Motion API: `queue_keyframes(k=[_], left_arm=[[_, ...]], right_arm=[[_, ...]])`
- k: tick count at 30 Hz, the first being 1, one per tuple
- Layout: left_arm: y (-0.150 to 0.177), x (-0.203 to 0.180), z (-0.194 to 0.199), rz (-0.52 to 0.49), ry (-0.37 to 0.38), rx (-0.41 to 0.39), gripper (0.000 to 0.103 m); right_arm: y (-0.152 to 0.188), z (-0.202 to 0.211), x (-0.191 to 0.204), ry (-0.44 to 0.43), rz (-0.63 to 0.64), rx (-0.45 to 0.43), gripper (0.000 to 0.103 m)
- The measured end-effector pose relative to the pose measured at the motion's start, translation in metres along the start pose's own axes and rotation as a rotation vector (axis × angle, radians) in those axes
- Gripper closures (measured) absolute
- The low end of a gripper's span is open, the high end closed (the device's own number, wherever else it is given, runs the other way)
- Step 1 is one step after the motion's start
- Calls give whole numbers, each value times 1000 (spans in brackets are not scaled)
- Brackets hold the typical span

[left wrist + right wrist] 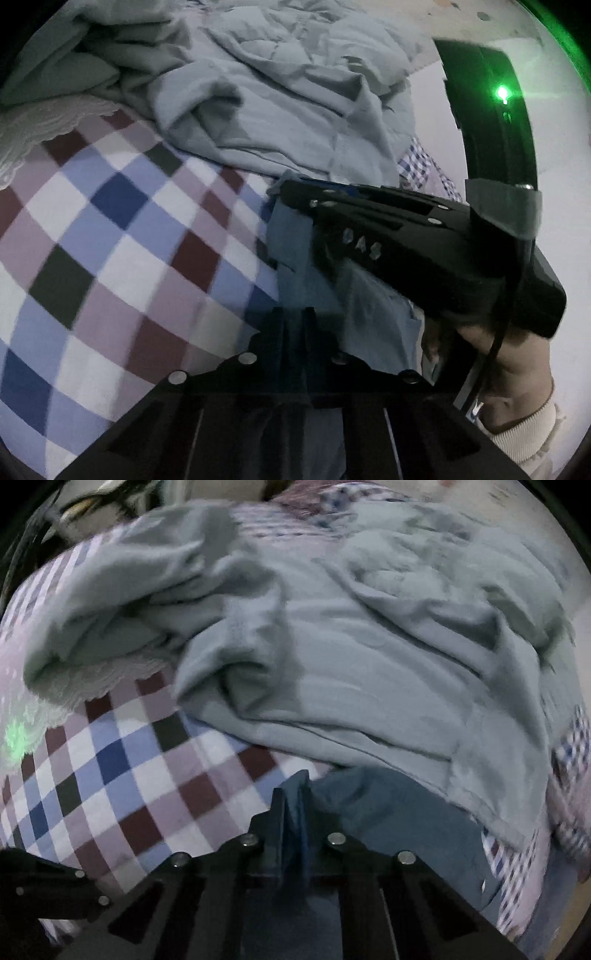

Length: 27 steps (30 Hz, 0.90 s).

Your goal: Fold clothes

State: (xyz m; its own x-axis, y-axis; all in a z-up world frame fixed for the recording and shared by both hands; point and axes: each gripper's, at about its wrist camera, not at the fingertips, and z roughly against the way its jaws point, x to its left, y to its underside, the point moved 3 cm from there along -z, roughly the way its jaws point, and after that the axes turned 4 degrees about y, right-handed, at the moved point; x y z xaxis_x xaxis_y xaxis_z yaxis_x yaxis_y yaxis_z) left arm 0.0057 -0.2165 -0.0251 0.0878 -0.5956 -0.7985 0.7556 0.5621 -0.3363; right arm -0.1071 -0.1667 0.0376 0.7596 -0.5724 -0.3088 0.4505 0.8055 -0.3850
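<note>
A blue garment (399, 819) lies bunched at the near edge of the bed, and both grippers have hold of it. In the right wrist view the right gripper (293, 812) has its two fingers pressed together with a fold of the blue cloth pinched between them, the rest of the garment spreading off to the right. In the left wrist view the left gripper (295, 332) is likewise closed, its fingers nearly meeting on a strip of the same blue garment (295, 251) (the cloth there is dark and blurred, so the exact grip point is hard to make out). The right gripper (388, 229) reaches in from the right in that view, its tip lying over the blue cloth just beyond the left one. The hand (517, 369) holding it shows at lower right, with a cream ribbed sleeve (524, 439) at the wrist.

Past the blue garment, a large rumpled pale grey-green cloth (351, 646) is heaped across the middle and far part of the bed. Under everything lies a checked bedspread (122, 775) in blue, maroon, mauve and white squares, bare to the left. A white lace-edged fabric (44, 122) shows at the far left.
</note>
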Motion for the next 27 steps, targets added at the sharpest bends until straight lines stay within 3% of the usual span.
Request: queue_keyframes(k=[4,8,14,17,19,22,27], left_arm=[[11,-24,-10,-79,24,20,96],[24,-45,-19,-149,41,46,96],[39,-64,-32,-246,9,78,97],[41,-67,-35,-269,-11,79,97],[37,-68,-42,-268,-17,78,97],[37,-67,-44,-264,-21,76,97],[40,-68,-44,-266,-26,74,97]], right_arm=[[28,16,-46,-33,-176,-39,99],[78,21,-85,-81,-341,-34,99],[123,17,-109,-123,-442,-21,92],[127,25,-117,-129,-472,-48,86],[126,30,-124,-157,-499,-71,74],[120,39,-136,-179,-528,-109,66],[96,33,-136,-200,-491,-98,62]])
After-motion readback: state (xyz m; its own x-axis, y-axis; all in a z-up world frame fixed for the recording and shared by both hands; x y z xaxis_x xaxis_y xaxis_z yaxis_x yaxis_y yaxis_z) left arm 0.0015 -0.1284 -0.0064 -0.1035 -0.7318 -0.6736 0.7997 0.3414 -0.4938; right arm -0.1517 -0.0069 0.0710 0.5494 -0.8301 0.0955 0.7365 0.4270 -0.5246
